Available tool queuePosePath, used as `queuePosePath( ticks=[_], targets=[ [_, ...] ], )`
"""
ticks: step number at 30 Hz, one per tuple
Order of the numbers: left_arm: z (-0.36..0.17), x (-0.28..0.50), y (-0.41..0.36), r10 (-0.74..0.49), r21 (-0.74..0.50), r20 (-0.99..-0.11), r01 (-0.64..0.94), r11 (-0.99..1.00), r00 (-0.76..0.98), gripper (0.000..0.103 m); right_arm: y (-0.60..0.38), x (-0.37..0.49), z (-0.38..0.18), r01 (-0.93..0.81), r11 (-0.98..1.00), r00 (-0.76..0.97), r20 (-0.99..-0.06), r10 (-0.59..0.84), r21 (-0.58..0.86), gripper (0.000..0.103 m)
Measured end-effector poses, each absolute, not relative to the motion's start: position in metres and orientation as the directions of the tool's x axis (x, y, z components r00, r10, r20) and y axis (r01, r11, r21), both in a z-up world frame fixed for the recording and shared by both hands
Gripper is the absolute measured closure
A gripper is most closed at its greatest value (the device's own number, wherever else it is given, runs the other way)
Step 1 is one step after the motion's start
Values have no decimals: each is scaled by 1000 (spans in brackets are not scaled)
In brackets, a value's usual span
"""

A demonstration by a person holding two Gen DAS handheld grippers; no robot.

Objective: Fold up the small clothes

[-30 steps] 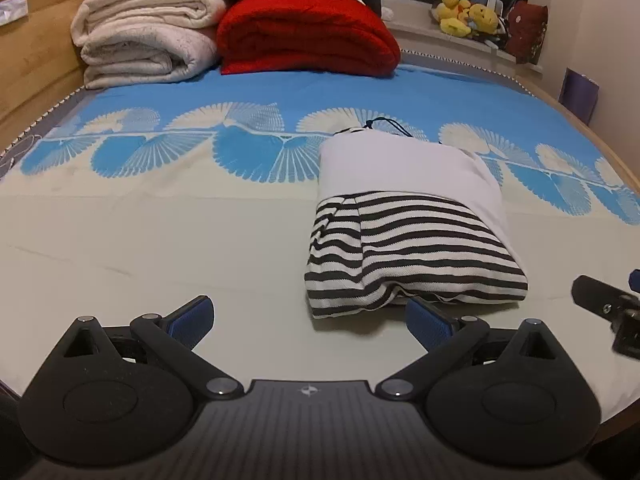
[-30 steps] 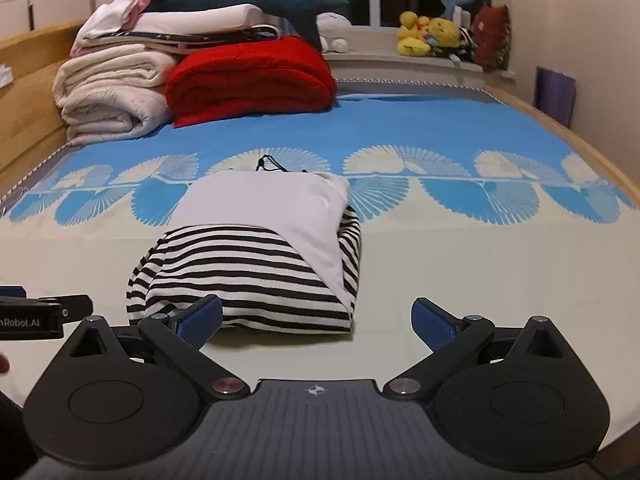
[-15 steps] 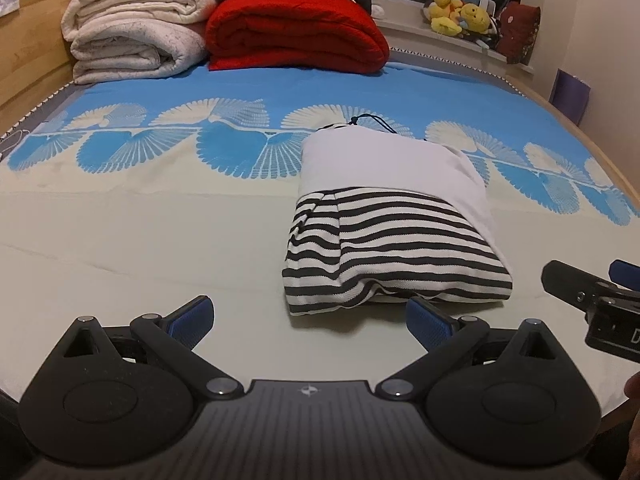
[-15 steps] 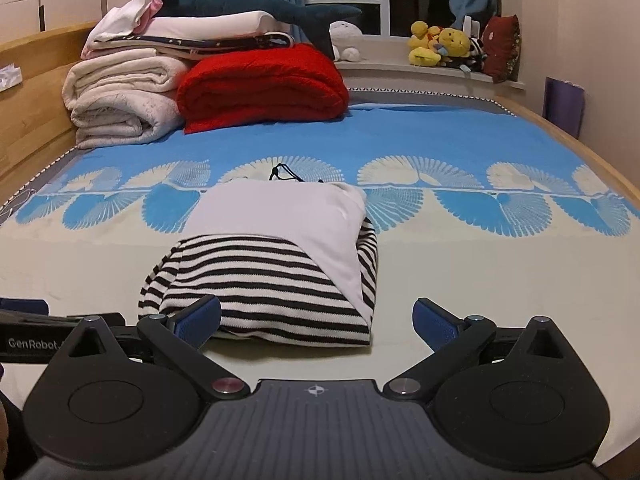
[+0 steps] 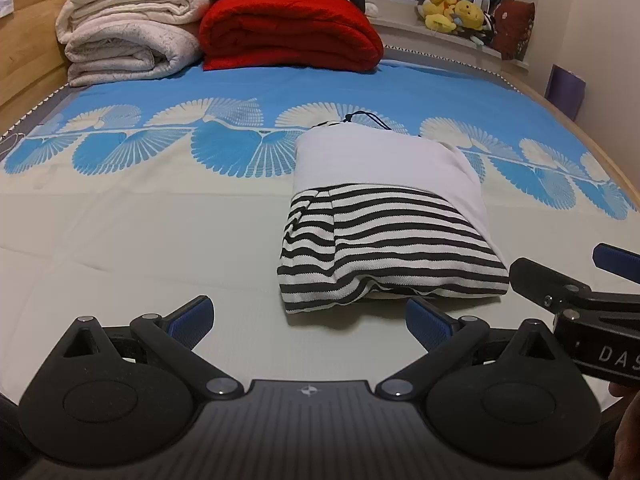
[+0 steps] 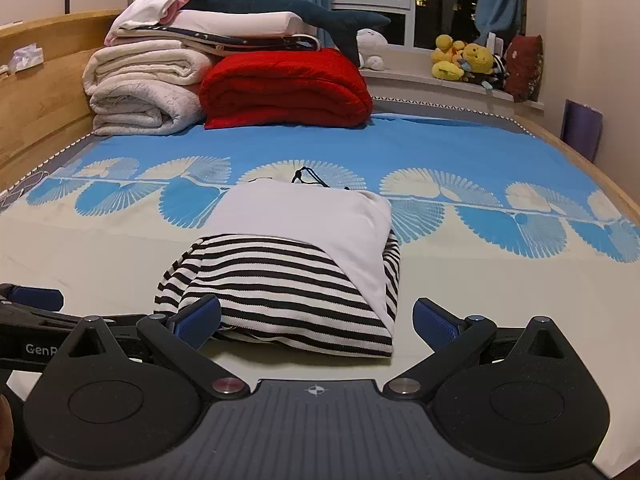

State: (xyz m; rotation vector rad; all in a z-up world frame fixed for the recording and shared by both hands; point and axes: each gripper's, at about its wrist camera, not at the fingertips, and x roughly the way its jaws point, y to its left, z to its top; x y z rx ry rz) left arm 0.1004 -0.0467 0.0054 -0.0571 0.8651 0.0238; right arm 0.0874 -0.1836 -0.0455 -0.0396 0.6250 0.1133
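You've got 1 folded striped garment [image 5: 384, 236], 1 red blanket [image 5: 288, 32], 2 cream blankets [image 5: 128, 40], 1 plush shark [image 6: 288, 8], 2 tools [image 5: 308, 320].

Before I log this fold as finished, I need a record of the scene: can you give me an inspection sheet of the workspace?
Surface: bed sheet, pale near the grippers, blue fan print further back; a few light creases.
Job's things: striped garment folded into a compact bundle, white part on top, lying flat on the sheet.
Clutter: red blanket, cream blankets and more folded linen stacked by the headboard, a plush shark on top.
Grippers: left gripper open and empty, short of the bundle; right gripper open, its left finger at the bundle's near edge.
Cables: nothing seen; only a thin black cord behind the bundle.
Surroundings: wooden bed frame, window with blue curtains, plush toys on the sill.
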Motion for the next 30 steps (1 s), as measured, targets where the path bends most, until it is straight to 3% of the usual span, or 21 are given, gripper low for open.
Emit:
queuePosePath(
  ticks=[30],
  targets=[
    [2,102,-49,-6,-40,-769,-40,998,639,1,-182,87,-48,-115,993,802,-591,87,-9,2]
  ],
)
